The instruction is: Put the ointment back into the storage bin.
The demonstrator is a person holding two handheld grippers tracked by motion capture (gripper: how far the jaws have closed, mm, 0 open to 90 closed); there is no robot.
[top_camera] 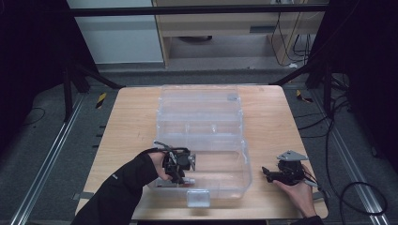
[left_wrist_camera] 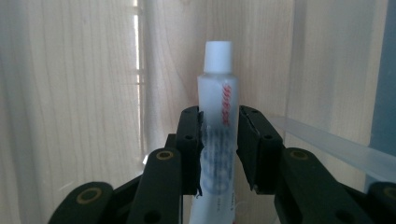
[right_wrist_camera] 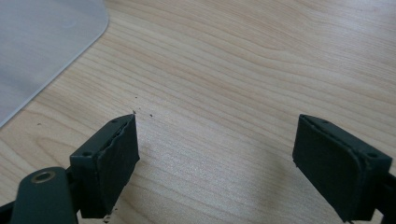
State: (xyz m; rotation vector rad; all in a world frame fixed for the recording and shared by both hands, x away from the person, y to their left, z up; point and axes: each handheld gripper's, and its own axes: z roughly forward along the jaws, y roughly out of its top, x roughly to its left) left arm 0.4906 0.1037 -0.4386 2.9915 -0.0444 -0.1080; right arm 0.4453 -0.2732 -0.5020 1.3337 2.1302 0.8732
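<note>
My left gripper is shut on a small translucent tube with a white cap and red and blue print, which points away from the camera over pale wood seen through clear plastic. In the high view the left gripper reaches into the near left part of a clear plastic box, and the tube shows at its tips. My right gripper rests on the table to the right of the box. Its jaws stand wide apart over bare wood with nothing between them.
The box's open lid lies flat behind it toward the table's far edge. A frosted latch juts from the box's near wall. A rounded box corner lies up and left of the right jaws. Cables run across the floor at the right.
</note>
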